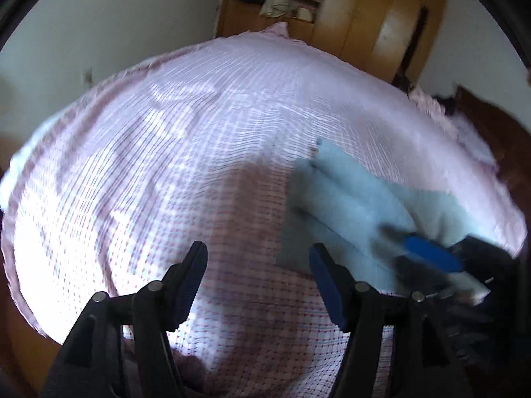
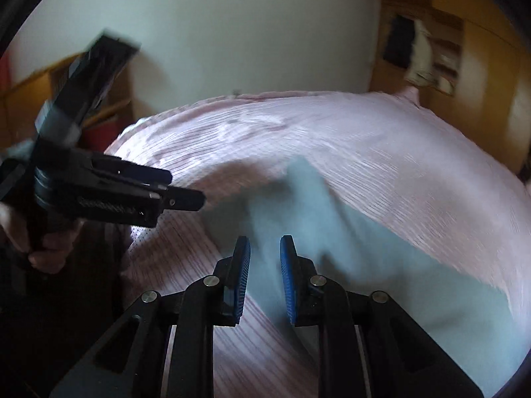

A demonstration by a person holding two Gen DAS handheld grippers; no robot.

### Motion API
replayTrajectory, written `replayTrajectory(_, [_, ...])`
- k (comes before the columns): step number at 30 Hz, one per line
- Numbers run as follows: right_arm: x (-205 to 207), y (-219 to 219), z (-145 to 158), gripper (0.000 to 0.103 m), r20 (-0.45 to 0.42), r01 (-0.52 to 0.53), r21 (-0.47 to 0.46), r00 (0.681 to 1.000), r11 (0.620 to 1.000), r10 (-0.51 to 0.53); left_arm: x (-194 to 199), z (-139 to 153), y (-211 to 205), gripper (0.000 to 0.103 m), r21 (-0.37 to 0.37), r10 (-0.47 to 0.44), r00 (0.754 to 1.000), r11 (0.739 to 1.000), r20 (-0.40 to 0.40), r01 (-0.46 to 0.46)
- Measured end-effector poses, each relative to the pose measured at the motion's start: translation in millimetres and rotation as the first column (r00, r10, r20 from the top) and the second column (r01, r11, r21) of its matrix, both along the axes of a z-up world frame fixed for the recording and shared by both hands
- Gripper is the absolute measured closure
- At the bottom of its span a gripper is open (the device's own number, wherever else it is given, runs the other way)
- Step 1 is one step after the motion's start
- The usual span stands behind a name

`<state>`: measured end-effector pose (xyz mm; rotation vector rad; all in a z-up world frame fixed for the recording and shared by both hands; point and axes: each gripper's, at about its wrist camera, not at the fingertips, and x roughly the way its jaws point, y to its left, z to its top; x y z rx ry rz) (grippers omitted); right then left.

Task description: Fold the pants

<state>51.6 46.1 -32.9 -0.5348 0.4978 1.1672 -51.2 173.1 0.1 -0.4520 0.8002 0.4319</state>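
Left hand-held gripper (image 1: 257, 253) wide apart and empty, right hand-held gripper (image 2: 264, 248) slightly parted over pale blue pants (image 2: 381, 265), pink checked bedspread (image 1: 199, 126), wooden wardrobe (image 1: 375, 23).

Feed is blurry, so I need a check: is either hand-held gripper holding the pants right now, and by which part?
Neither. The left hand-held gripper is open over the bedsheet; the right hand-held gripper shows an empty gap above the light blue pants.

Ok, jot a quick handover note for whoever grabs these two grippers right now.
Left gripper: open, nothing between its fingers, over the pink checked bedspread.
Right gripper: fingers a narrow gap apart, no cloth pinched, above the pants.
Light blue pants: lying on the bed, partly bunched; the frames are too blurred to count folds.
Left: regrasp and finish folding.
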Motion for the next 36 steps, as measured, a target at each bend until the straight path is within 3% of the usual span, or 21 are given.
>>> replayTrajectory(3, [-13.2,26.3,-9.9,0.091,0.121,-0.036,-0.073,0.992,0.997,0.045,-19.2,-3.9,12.5,0.035,-0.022,0.018,0.998,1.000,0.061,-0.016])
replayTrajectory(5, [-18.4,40.9,-23.6,0.092,0.237,-0.020,-0.138,0.970,0.990,0.052,-25.3,-13.2,21.5,0.036,-0.062,0.036,0.999,0.998,0.039,-0.034])
replayTrajectory(7, [-12.0,42.5,-26.4,0.095,0.230,-0.025,-0.169,0.971,0.985,0.064,-24.8,-13.0,22.6,0.035,-0.083,0.031,0.998,0.996,0.054,-0.026])
replayTrajectory(9, [-2.2,42.7,-23.2,0.103,0.199,-0.002,-0.140,0.979,0.990,0.030,-24.8,-12.8,24.6,0.035,-0.109,0.017,0.997,0.994,0.075,-0.009])
replayTrajectory(14, [21.9,39.7,-15.5,0.103,0.207,0.103,-0.115,0.975,0.988,-0.078,-14.9,-12.9,20.0,0.035,-0.143,-0.017,0.996,0.989,0.083,0.029])
replayTrajectory(18, [5.9,37.3,-9.0,0.102,0.157,0.007,-0.100,0.988,0.995,0.009,-13.8,-13.7,21.0,0.035,-0.164,-0.012,0.995,0.986,0.097,0.028])
replayTrajectory(20, [-16.7,43.3,-16.3,0.097,0.217,-0.063,-0.136,0.972,0.989,0.092,-13.1,-15.2,25.3,0.035,-0.186,-0.001,0.995,0.982,0.102,0.020])
replayTrajectory(22, [-26.4,52.7,-29.6,0.097,0.326,-0.025,-0.188,0.941,0.982,0.087,-14.3,-16.3,28.8,0.035,-0.204,0.007,0.994,0.979,0.105,0.015])
replayTrajectory(28, [-19.4,59.6,-34.2,0.097,0.340,-0.005,-0.168,0.938,0.986,0.063,-21.7,-20.1,39.8,0.038,-0.252,0.058,0.993,0.967,0.100,-0.031])
replayTrajectory(31, [-14.7,57.8,-34.6,0.103,0.329,0.001,-0.169,0.943,0.986,0.055,-23.9,-19.7,40.4,0.037,-0.271,0.057,0.992,0.962,0.115,-0.024])
replayTrajectory(33, [-13.0,48.9,-22.2,0.103,0.300,-0.002,-0.096,0.954,0.995,0.031,-23.6,-18.0,37.3,0.037,-0.253,0.053,0.992,0.967,0.111,-0.023])
replayTrajectory(34, [-7.5,41.7,-12.8,0.103,0.237,0.000,-0.037,0.971,0.999,0.009,-22.8,-17.7,36.5,0.037,-0.247,0.051,0.993,0.969,0.109,-0.022])
replayTrajectory(36, [17.7,21.8,4.7,0.103,0.005,0.033,0.101,0.999,0.994,-0.034,-20.8,-17.4,34.4,0.037,-0.242,0.042,0.994,0.970,0.106,-0.015])
